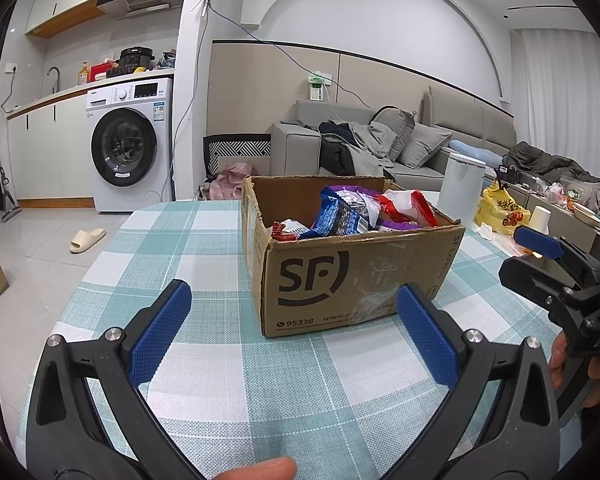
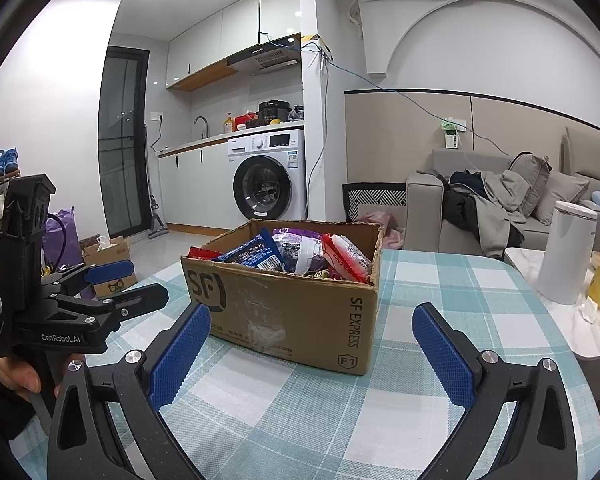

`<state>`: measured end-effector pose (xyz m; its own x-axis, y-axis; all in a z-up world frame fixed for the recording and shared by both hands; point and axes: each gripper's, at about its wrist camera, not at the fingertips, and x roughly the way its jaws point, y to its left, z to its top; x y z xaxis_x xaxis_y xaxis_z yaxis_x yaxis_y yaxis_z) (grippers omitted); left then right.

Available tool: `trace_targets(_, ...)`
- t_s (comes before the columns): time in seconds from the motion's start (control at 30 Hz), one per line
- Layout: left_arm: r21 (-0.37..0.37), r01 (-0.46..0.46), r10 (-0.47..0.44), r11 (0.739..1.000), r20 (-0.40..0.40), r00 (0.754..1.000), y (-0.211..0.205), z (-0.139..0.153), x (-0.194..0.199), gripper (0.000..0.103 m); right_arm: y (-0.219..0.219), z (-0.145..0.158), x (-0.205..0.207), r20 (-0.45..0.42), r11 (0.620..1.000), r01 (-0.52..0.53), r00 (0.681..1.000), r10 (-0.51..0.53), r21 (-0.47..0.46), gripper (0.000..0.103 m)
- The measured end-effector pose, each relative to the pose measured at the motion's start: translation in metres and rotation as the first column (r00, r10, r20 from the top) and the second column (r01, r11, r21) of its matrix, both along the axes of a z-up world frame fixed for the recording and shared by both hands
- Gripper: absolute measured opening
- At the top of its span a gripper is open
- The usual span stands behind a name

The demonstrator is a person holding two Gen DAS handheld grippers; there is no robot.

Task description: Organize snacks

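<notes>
A brown SF Express cardboard box (image 1: 352,276) (image 2: 292,308) stands open on the checked tablecloth, filled with snack packets: a blue one (image 1: 336,216) (image 2: 256,254), a purple one (image 2: 300,248) and a red-and-white one (image 1: 408,206) (image 2: 346,258). My left gripper (image 1: 294,312) hovers open over the cloth just short of the box's near wall, nothing between its blue pads. My right gripper (image 2: 312,340) is open too, facing the box's near corner and empty. Each gripper shows in the other's view: the right gripper (image 1: 536,256) at the far right, the left gripper (image 2: 136,280) at the left.
A white cylindrical bin (image 1: 462,188) (image 2: 566,256) and a yellow plastic bag (image 1: 500,210) sit right of the box with a paper cup (image 1: 540,218). The teal checked table (image 1: 204,240) drops off at its left edge. A sofa and washing machine (image 1: 134,144) lie beyond.
</notes>
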<state>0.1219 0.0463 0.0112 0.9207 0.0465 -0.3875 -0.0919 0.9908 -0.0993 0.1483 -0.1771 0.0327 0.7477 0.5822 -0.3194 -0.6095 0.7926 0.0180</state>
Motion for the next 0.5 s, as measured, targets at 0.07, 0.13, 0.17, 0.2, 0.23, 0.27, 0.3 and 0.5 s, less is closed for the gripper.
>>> trace_targets(0.07, 0.0, 0.0, 0.0, 1.0, -0.001, 1.0, 0.0, -0.0002, 0.0001, 0.103, 0.0002, -0.0002, 0.0002, -0.001, 1.0, 0.0, 1.0, 0.0, -0.001, 0.103)
trace_targets(0.13, 0.0, 0.001, -0.001, 1.0, 0.0, 1.0, -0.0001, -0.0004, 0.0004, 0.103, -0.0001, 0.0001, 0.0, 0.0, 1.0, 0.0, 1.0, 0.0, -0.001, 0.103)
trace_targets(0.17, 0.001, 0.001, -0.001, 1.0, 0.0, 1.0, -0.0001, -0.0001, 0.0001, 0.103, 0.0001, -0.0003, 0.0003, -0.001, 1.0, -0.001, 1.0, 0.001, -0.001, 0.103)
trace_targets(0.2, 0.001, 0.001, -0.001, 1.0, 0.0, 1.0, 0.0, 0.0, -0.0001, 0.103, -0.0002, 0.0001, 0.0, -0.001, 1.0, 0.001, 1.0, -0.001, -0.001, 0.103)
trace_targets(0.23, 0.001, 0.001, -0.001, 1.0, 0.0, 1.0, 0.0, 0.0, -0.0002, 0.103, -0.0002, 0.0001, 0.0, 0.0, 1.0, 0.001, 1.0, -0.001, 0.0, 0.103)
trace_targets(0.27, 0.001, 0.0, 0.0, 1.0, 0.0, 1.0, 0.0, -0.0002, 0.0001, 0.103, -0.0001, -0.0002, 0.0002, -0.001, 1.0, 0.0, 1.0, 0.0, 0.001, 0.103)
trace_targets(0.3, 0.0, 0.0, 0.0, 1.0, 0.0, 1.0, -0.0001, -0.0001, -0.0001, 0.103, -0.0001, 0.0001, 0.0002, -0.002, 1.0, 0.0, 1.0, 0.0, 0.0, 0.103)
trace_targets(0.5, 0.001, 0.001, -0.001, 1.0, 0.0, 1.0, -0.0002, -0.0001, -0.0001, 0.103, 0.0026, -0.0011, -0.0006, -0.009, 1.0, -0.002, 1.0, 0.002, 0.001, 0.103)
